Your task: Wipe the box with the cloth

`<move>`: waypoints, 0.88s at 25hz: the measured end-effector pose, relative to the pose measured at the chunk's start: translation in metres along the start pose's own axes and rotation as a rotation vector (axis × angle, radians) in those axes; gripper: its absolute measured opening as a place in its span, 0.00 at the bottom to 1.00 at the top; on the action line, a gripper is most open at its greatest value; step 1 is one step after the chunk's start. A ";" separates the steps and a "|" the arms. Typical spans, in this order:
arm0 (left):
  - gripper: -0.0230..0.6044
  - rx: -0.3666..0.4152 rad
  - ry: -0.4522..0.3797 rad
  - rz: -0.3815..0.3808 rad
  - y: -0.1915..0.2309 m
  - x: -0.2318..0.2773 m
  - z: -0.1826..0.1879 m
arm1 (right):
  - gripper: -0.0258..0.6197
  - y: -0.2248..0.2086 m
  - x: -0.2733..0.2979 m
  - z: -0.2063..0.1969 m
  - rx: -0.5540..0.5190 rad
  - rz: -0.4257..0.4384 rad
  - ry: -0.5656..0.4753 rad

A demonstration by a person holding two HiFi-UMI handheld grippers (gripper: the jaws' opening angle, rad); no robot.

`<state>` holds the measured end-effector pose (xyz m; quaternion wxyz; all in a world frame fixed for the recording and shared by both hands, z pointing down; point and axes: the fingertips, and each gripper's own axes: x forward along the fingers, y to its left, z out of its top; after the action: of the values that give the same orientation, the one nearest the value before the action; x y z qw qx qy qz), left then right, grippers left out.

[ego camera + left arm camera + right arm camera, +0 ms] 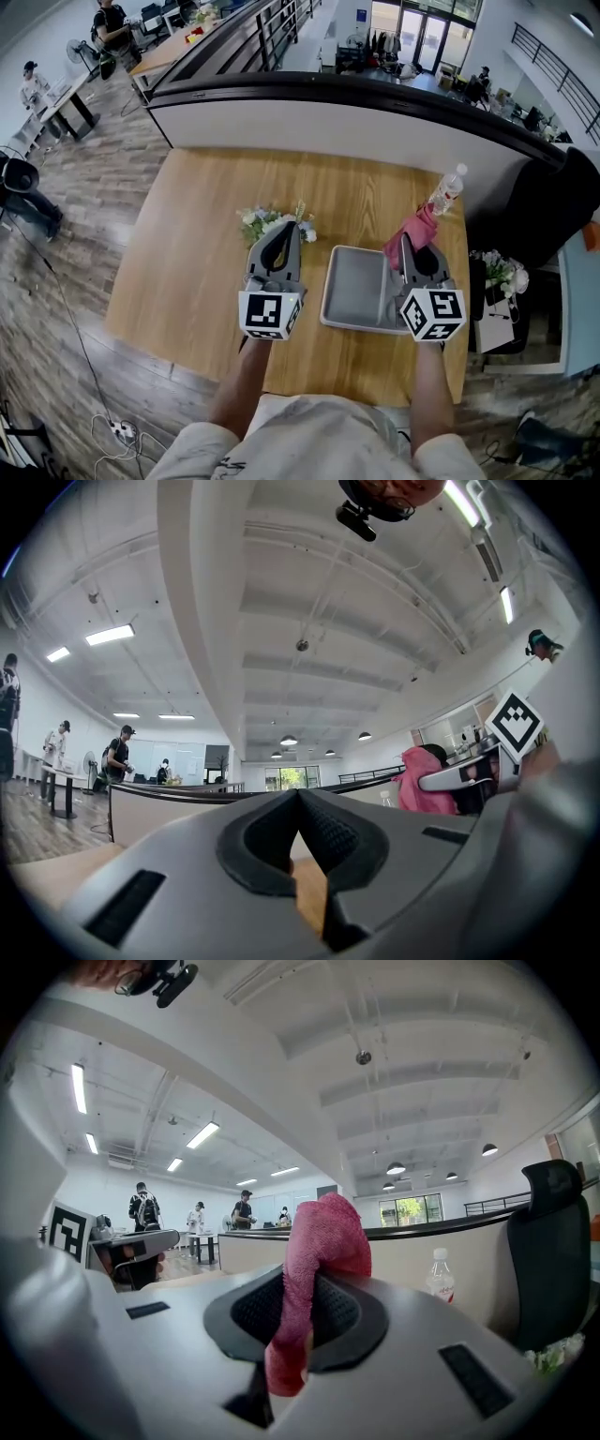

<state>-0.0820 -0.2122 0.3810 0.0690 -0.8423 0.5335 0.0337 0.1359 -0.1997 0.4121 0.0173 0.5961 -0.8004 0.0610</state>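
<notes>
the jaws of the right gripper (300,1283) are pinched on the pink cloth (323,1232), which is bunched above their tips and hangs down between the pads. the jaws of the left gripper (300,797) are pressed together at the tips with nothing held between them. the grey box (352,281) is seen lying open on the wooden table (197,253) between the two grippers, its right edge just under the right gripper, with flowers (267,222) near the left tips and a bottle (448,190) beyond the cloth.

Open tabletop (187,262) left of flowers (267,223); bottle (448,190) behind box (354,281).
</notes>
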 end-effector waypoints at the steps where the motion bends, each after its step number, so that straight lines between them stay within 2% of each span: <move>1: 0.06 -0.001 0.001 0.006 0.002 -0.002 -0.001 | 0.14 0.003 0.003 -0.001 -0.001 0.009 0.004; 11: 0.06 0.000 0.029 0.041 0.016 -0.020 -0.015 | 0.14 0.037 0.027 -0.018 0.008 0.090 0.079; 22: 0.06 -0.008 0.050 0.071 0.028 -0.034 -0.028 | 0.14 0.072 0.053 -0.074 0.046 0.170 0.336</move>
<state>-0.1227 -0.1981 0.4112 0.0513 -0.8236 0.5646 0.0173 0.0488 -0.2211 0.4851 0.1320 0.5082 -0.8320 0.1792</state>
